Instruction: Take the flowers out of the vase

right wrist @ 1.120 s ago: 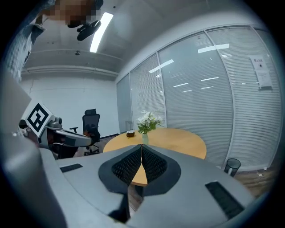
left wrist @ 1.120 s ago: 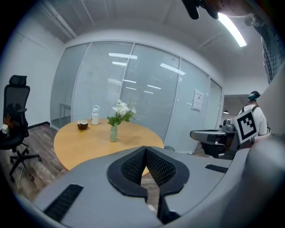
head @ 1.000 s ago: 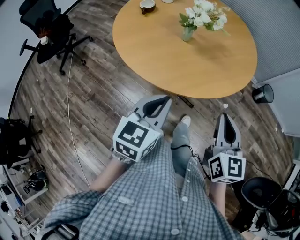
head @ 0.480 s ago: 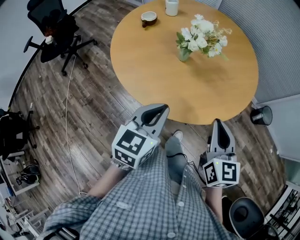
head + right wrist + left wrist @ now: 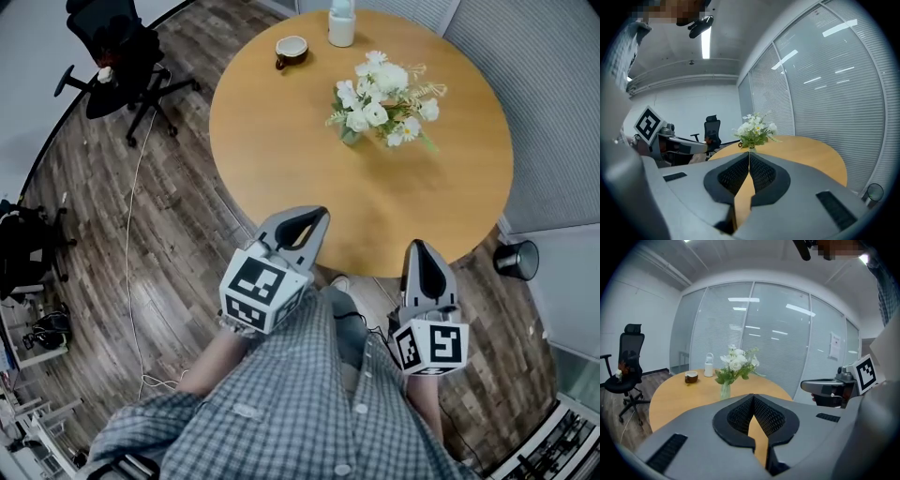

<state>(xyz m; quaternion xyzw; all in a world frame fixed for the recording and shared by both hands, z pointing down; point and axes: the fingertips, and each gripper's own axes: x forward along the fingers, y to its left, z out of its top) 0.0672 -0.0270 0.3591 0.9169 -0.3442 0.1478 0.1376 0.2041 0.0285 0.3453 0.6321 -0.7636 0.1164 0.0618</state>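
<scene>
A bunch of white flowers [image 5: 382,101] with green leaves stands in a small clear vase [image 5: 350,135] near the middle of the round wooden table [image 5: 281,141]. The flowers [image 5: 737,361] show ahead in the left gripper view, and the flowers [image 5: 756,127] also in the right gripper view. My left gripper [image 5: 319,215] hangs at the table's near edge, shut and empty. My right gripper [image 5: 418,247] is just short of that edge, also shut on nothing. Both are well short of the vase.
A brown cup [image 5: 291,50] and a white bottle [image 5: 341,24] stand at the table's far side. A black office chair [image 5: 117,58] is on the wood floor at left, with a cable [image 5: 131,244] trailing. A glass wall with blinds [image 5: 778,343] stands behind. A small black bin [image 5: 520,259] sits at right.
Both grippers have advanced toward the table, which now lies closer and lower in the head view. The jaws stayed shut.
</scene>
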